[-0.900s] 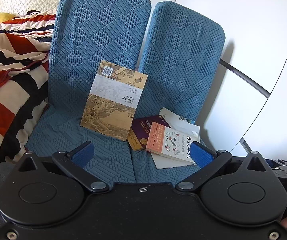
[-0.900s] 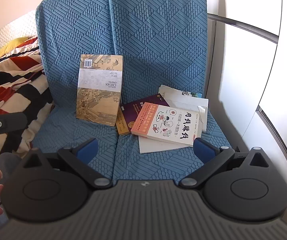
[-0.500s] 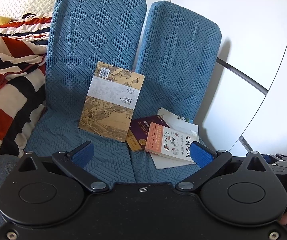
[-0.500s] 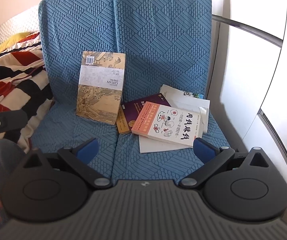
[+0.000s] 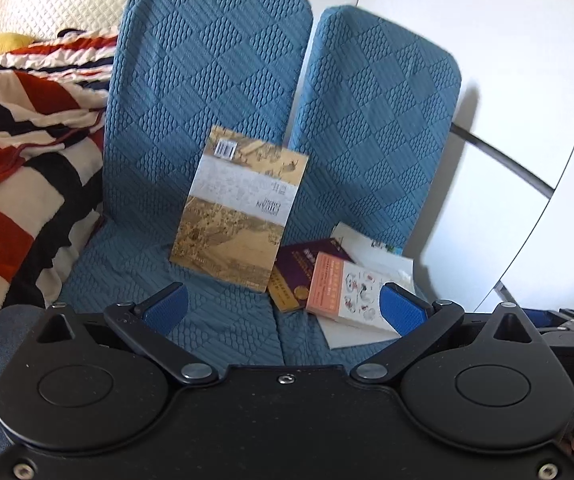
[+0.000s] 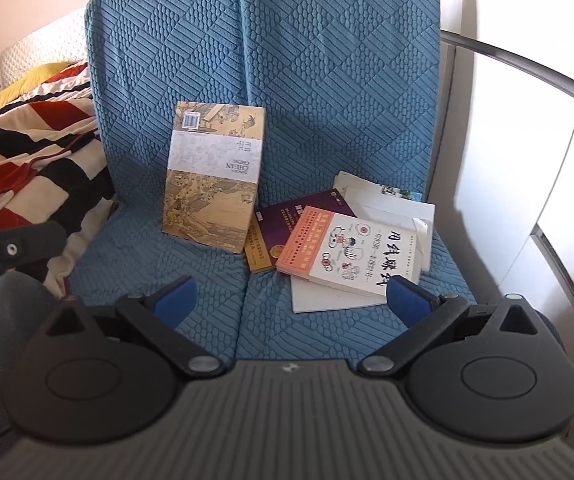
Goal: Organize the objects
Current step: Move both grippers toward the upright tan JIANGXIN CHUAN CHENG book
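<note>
Blue pads are seen nearest, spread wide on the left gripper (image 5: 283, 306) and on the right gripper (image 6: 293, 300); nothing is held between them. Beyond them, on the blue seat (image 6: 191, 276), a loose pile is found: an orange-and-white book (image 6: 347, 252) lies on a purple book (image 6: 283, 226) and on white papers (image 6: 391, 208). Farther back, a tan book (image 6: 213, 176) is leaned against the backrest. The top book should probably be taken first, by its free edge, so that the pile is not pushed apart. A striped blanket (image 5: 27, 152) is shown more fully in the left view; the purple cover is clearer in the right view.
</note>
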A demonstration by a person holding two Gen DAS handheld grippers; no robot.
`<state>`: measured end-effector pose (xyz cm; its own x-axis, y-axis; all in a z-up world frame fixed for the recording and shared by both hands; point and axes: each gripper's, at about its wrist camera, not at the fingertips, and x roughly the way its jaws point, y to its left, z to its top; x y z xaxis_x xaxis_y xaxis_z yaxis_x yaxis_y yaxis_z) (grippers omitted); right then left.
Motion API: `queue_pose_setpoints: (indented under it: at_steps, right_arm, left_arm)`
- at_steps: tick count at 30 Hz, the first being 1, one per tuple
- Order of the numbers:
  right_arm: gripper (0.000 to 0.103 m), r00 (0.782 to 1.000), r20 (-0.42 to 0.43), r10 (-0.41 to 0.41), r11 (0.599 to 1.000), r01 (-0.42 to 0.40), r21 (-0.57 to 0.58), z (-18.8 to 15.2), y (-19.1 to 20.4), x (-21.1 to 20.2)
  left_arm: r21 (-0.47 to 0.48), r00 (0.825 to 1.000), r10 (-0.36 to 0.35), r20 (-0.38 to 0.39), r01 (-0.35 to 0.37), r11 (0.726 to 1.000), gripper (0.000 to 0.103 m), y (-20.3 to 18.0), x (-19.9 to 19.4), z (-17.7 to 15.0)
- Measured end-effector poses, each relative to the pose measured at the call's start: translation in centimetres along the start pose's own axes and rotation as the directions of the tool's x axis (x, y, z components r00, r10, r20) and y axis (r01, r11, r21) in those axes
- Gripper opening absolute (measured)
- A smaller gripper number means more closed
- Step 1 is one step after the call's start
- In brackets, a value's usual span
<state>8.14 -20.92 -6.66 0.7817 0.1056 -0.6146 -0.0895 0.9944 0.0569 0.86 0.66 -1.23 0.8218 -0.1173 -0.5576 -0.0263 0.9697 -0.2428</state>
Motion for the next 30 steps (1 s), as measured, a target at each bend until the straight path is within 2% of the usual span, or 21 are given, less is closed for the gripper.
queue_pose_setpoints:
  at_steps: [4,9,15,21,24,30]
  right_arm:
    - [0.103,1.0,-0.003,-0.018,0.999,0.018,0.037,0.3,0.2,1.1]
    - [0.103,1.0,-0.02,0.018,0.995,-0.016,0.102,0.6,0.1,2.7]
    - [0.103,0.999,-0.043,0.005,0.997,-0.002,0.08,1.2,1.4,4.8]
    - [0.103,0.999,-0.032,0.037,0.997,-0.034,0.068,1.9,2.4,6.2]
    - [0.103,0.998,-0.03,0.06,0.996,-0.058,0.068,2.2,2.5,7.2]
    - [0.103,0.998,-0.021,0.059,0.996,-0.057,0.063,2.4,2.7,9.7]
  left_arm:
    - [-0.014,0.999,0.021,-0.048,-0.022,1.0,0.1,1.0,1.5,0.0]
    - [-0.031,0.997,0.07,-0.019,-0.071,0.997,0.102,2.8,2.5,0.1]
    - [-0.041,0.997,0.076,-0.02,-0.076,0.996,0.102,4.8,4.1,0.8]
    - [-0.022,0.995,0.088,-0.044,-0.089,0.996,0.102,6.1,6.1,1.3]
    - [-0.033,0.996,0.078,-0.037,-0.079,0.996,0.102,6.7,7.1,1.6]
    - [-0.041,0.996,0.082,-0.021,-0.083,0.996,0.102,7.5,9.3,2.5]
